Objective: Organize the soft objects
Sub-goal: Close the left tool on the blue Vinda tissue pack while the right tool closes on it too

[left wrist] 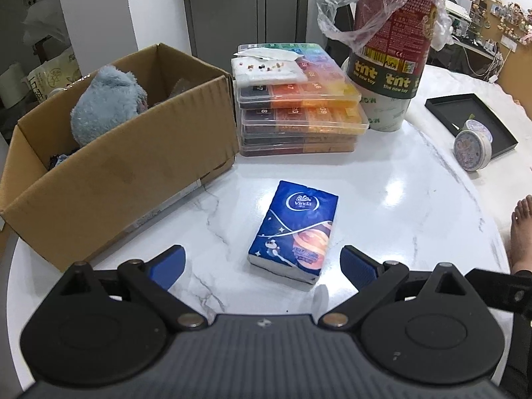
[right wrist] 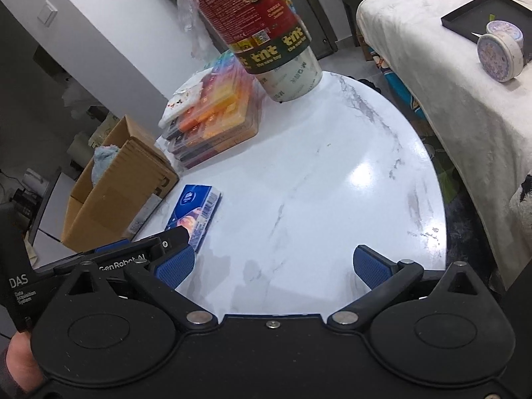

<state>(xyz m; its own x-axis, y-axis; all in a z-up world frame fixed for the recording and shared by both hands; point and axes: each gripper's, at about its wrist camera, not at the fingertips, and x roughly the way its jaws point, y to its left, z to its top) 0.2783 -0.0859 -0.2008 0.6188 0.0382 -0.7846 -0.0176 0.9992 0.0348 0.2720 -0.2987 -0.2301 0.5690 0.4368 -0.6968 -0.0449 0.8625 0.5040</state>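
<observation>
While the left gripper [left wrist: 262,266] waits with its blue fingers [left wrist: 168,266] spread wide and holding nothing, a pack of tissues [left wrist: 294,231] lies flat on the white table [left wrist: 399,199], near the front edge and just past the fingertips. The pack is a soft blue block with a white ring on top, the word Vinda inside it, and an orange planet lower down. Its long side runs away from the left gripper toward the back of the table, leaning a little to the right. One short white end faces the gripper. A brown cardboard box [left wrist: 109,173] sits along the left edge of the table, close beside the pack but not touching it. A fuzzy blue plush toy [left wrist: 106,108] pokes up inside the box. Behind the pack stands a pile of clear bead cases [left wrist: 299,113], and a big red tub [left wrist: 392,50] with a plastic bag over it stands next to them. The right gripper [right wrist: 274,266] is also open wide and empty, over the front edge of the table, well to the right of the pack.
</observation>
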